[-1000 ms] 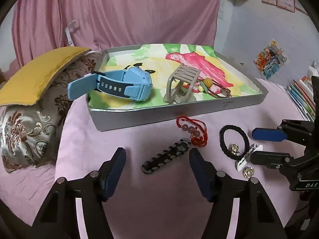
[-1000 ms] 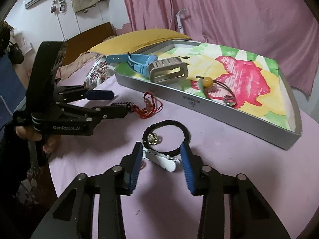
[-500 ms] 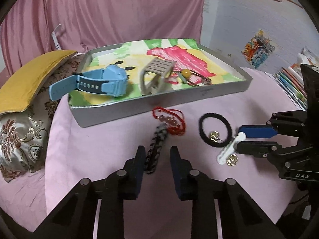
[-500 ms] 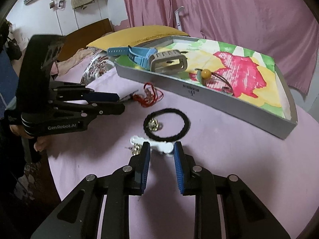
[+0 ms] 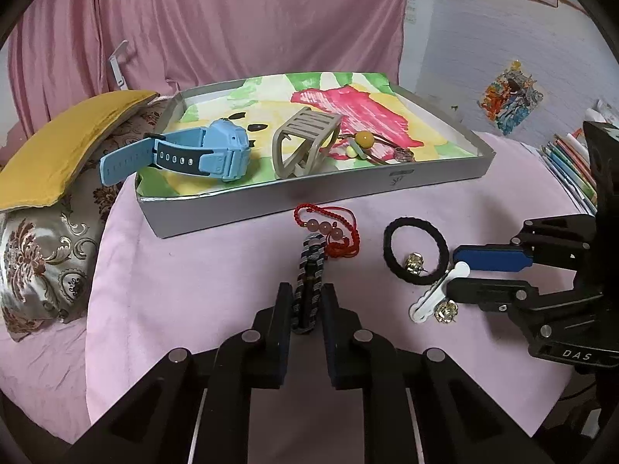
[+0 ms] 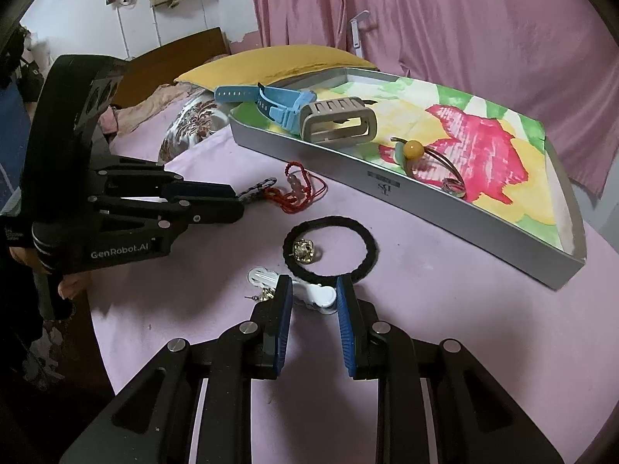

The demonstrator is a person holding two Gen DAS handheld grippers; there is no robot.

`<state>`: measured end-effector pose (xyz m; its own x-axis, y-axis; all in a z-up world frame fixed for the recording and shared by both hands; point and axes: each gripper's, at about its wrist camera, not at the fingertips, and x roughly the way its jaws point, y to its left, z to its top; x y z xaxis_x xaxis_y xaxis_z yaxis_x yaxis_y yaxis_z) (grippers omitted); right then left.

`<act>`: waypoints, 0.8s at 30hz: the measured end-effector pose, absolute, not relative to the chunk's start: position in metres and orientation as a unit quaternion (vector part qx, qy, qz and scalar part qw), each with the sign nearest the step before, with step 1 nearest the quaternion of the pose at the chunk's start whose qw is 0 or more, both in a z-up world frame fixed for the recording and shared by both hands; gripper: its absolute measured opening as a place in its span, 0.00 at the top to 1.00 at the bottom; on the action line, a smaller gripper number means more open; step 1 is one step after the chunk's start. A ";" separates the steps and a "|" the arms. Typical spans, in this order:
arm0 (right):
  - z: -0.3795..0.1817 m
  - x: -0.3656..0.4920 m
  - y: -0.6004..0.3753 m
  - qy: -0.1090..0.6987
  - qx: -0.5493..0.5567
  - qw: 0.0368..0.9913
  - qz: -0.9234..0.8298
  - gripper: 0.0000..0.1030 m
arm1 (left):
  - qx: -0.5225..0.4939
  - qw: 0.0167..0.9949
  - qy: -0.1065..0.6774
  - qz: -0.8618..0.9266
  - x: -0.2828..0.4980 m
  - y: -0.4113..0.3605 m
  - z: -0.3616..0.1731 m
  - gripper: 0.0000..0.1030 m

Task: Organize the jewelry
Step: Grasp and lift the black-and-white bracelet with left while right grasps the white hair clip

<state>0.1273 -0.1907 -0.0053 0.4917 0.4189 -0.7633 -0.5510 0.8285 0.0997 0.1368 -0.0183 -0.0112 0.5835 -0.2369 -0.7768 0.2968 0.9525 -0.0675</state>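
Braided cord makes up the dark bracelet (image 5: 309, 276), so it is judged light, limp and rough enough not to slip; it is best taken across its width near one end, as it is now. The left tongs (image 5: 306, 311) have just been closing and are pressed onto its near end, the far end lying against the red string bracelet (image 5: 329, 230), which may be snagged and dragged along. The right tongs (image 6: 311, 297) are closed on the white hair clip (image 6: 305, 290), a stiff, smooth plastic piece that is gripped near one end and could be pivoted or squeezed out. Both pieces lie on the pink-covered table, near its front edge, short of the grey tray (image 5: 348, 189). A gold earring (image 6: 303, 249) inside the black hair tie (image 6: 330, 249) is judged small and fiddly.
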 end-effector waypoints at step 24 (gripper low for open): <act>-0.008 0.096 -0.195 0.402 -0.078 0.876 0.254 0.98 | 0.006 0.890 0.427 -0.159 0.111 -0.026 -0.012 0.88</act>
<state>0.0962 -0.1945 -0.0080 0.5466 0.3831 -0.7446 -0.5082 0.8585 0.0686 0.1109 -0.0264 -0.0116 0.5851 -0.2788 -0.7616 0.2886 0.9492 -0.1257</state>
